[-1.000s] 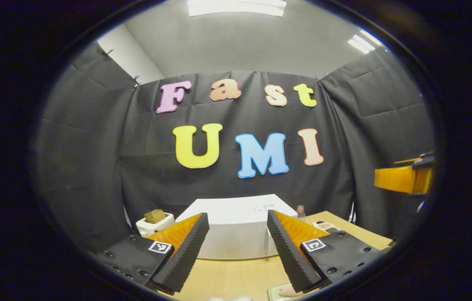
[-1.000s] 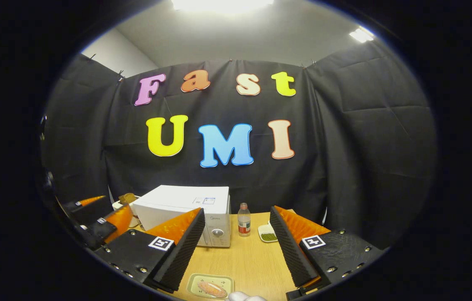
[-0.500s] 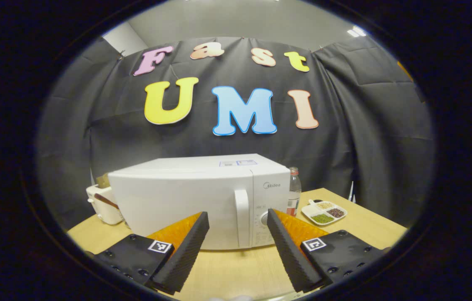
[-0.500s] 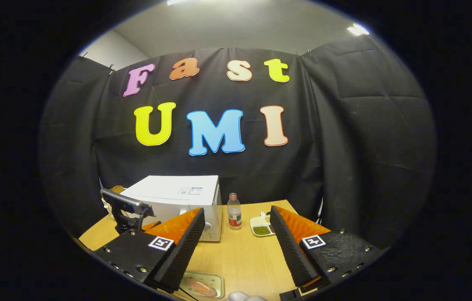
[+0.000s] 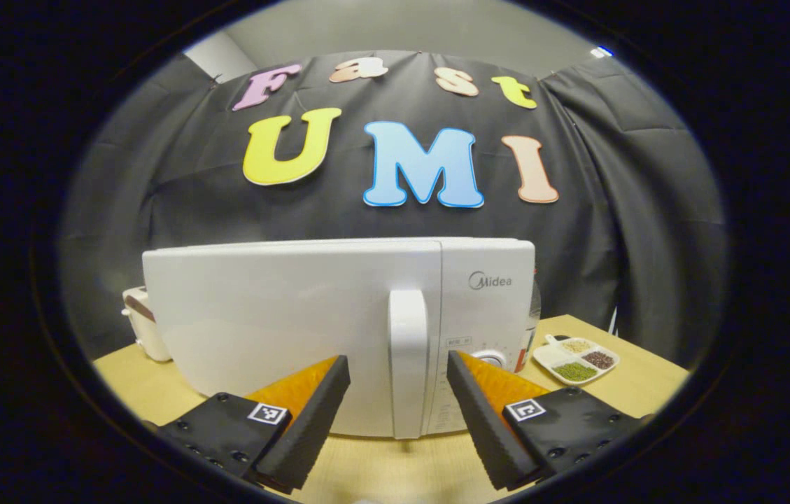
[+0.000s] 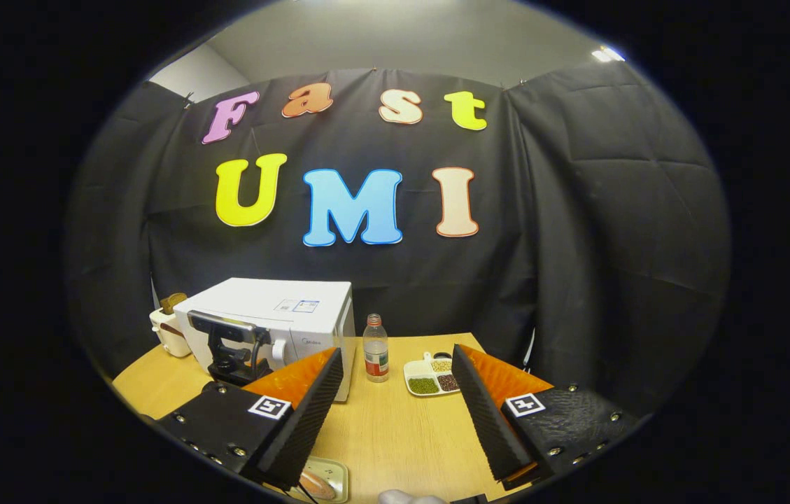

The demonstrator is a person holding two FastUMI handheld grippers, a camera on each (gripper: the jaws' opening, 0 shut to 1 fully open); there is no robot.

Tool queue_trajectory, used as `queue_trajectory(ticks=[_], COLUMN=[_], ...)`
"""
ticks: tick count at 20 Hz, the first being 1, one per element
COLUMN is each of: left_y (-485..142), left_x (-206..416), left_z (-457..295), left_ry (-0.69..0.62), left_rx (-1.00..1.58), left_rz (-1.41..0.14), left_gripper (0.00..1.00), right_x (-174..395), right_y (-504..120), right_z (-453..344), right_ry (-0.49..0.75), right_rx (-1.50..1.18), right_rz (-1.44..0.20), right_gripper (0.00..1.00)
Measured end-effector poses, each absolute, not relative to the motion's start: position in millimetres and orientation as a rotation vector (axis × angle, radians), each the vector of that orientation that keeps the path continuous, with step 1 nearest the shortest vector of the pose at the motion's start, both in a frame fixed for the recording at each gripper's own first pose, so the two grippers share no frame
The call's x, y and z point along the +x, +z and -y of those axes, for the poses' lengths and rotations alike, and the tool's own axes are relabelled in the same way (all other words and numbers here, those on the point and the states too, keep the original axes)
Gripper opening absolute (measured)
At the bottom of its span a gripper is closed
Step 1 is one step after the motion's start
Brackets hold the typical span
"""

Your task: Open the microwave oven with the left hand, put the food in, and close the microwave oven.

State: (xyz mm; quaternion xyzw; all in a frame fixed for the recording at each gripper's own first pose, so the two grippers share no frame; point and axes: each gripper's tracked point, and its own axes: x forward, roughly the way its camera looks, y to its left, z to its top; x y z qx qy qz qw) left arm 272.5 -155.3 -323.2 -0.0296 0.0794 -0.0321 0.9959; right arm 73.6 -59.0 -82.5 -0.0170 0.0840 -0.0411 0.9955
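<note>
Left gripper (image 5: 398, 388), jaws spread wide, faces the closed microwave oven (image 5: 339, 329); its door handle (image 5: 408, 364) stands between the fingers, untouched

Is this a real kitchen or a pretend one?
Probably a pretend one: a booth with black cloth walls, where a microwave oven, a toaster and a bottle stand on one wooden table.

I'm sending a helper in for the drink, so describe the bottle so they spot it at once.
Find the white microwave on the wooden table. Just right of it stands the bottle, clear plastic with a red cap and label, upright between the microwave and a flat white divided dish.
</note>
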Motion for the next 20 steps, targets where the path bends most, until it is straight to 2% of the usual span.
queue_trajectory(ticks=[1, 2, 4, 9, 10, 13, 20], left_y=[-326, -331, -326, -327, -326, -325, -325], left_x=[274, 275, 279, 279, 278, 277, 274], left_z=[155, 158, 165, 166, 166, 164, 165], left_ry=[-0.065, -0.076, -0.099, -0.092, -0.101, -0.107, -0.139], left_rx=[-0.058, -0.058, -0.071, -0.030, -0.033, -0.025, -0.045], left_rz=[-0.170, -0.181, -0.168, -0.156, -0.156, -0.158, -0.178], left_gripper=[0.99, 0.95, 0.81, 0.33, 0.35, 0.26, 0.19], right_x=[74, 75, 75, 75, 75, 71, 58], right_y=[-86, -87, -89, -98, -98, -105, -108], right_z=[61, 61, 63, 63, 63, 63, 55], right_ry=[-0.083, -0.085, -0.085, -0.083, -0.080, -0.081, -0.064], right_rx=[-0.036, -0.034, -0.039, -0.048, -0.045, -0.038, -0.046], right_rz=[-0.174, -0.180, -0.182, -0.201, -0.205, -0.218, -0.223], right_gripper=[0.95, 0.95, 0.96, 0.95, 0.95, 0.95, 0.96])
